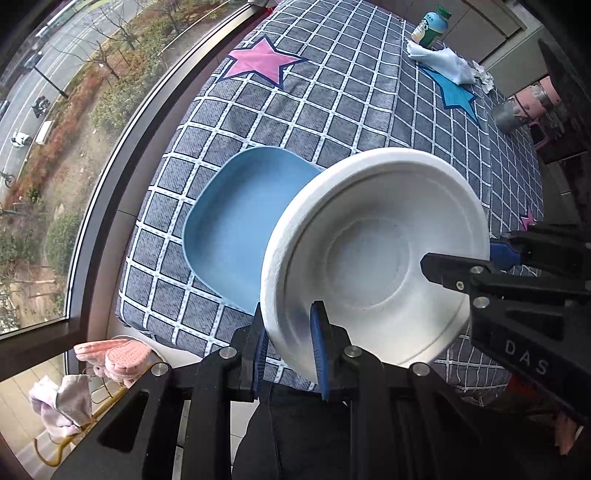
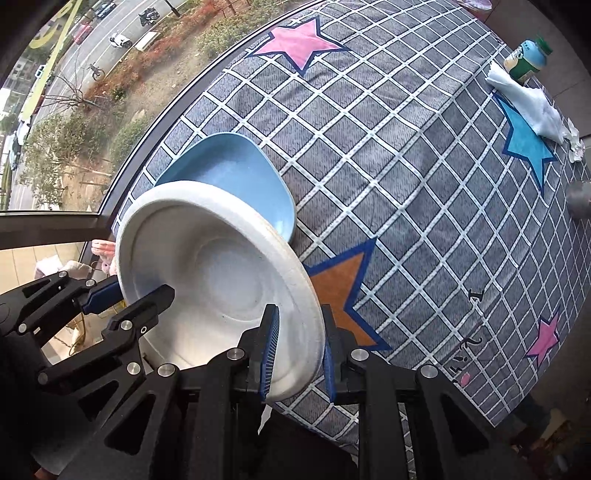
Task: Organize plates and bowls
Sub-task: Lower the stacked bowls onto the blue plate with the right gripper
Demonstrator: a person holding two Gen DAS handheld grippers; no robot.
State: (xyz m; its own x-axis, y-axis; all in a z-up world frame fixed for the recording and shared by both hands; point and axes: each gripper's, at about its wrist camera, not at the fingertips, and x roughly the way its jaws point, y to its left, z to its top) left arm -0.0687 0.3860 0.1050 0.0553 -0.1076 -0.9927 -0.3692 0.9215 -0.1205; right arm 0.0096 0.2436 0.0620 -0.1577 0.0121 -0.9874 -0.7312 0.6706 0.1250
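A: Two grippers on one item. The white round moulded-pulp bowl (image 1: 373,258) is carried between them, clear of the bed, tilted with its hollow facing the cameras.

B: Grip state?

A: Left gripper (image 1: 290,350) is clamped on the bowl's rim, blue pads (image 1: 319,354) one on each face of the rim. Right gripper (image 2: 299,354) likewise, on the opposite side of the rim. Each one shows up in the other's camera: in the left wrist view the right gripper comes in from the right edge, one black finger inside the bowl and a blue pad outside it.

B: Second dish?

A: Light blue plastic plate with a rounded-square shape (image 1: 236,225), lying flat on the bed. The bowl overlaps its near edge in both views. Can't tell whether the two touch.

B: Surface?

A: Grey bedcover with a white grid and star patches (image 1: 332,110): pink, blue, orange. It runs along a big window (image 1: 55,129) looking down on a street.

B: Anything else on it?

A: Far corner: a green-capped bottle with a pale blue label (image 1: 430,26), and just beside it a crumpled white cloth (image 1: 443,62). Well apart from the dishes. On the floor by the window, pink slippers (image 1: 114,356).
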